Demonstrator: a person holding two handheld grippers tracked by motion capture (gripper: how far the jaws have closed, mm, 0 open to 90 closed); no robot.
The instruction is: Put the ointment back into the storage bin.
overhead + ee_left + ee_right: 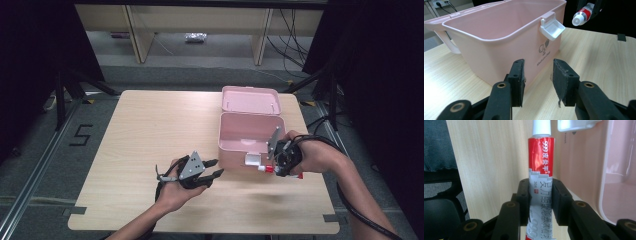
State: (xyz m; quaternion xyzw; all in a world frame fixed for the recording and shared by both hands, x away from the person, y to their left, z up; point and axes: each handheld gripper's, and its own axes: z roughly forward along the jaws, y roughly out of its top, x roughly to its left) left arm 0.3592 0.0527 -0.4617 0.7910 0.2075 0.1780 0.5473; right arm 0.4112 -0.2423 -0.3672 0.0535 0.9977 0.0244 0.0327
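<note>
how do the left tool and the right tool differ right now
The left tool stands open with nothing between its pads; the right tool is shut on a red, grey and white ointment tube. The left tool rests low over the table, facing the front wall of the pink box; the right tool sits by the box's white latch, with the tube's white cap near it. Both have black jaws.

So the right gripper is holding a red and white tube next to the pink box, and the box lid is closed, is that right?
Not quite. The lid is open, folded back behind the pink box, as the high view shows. The rest holds: the right gripper grips the red and white tube beside the box.
</note>
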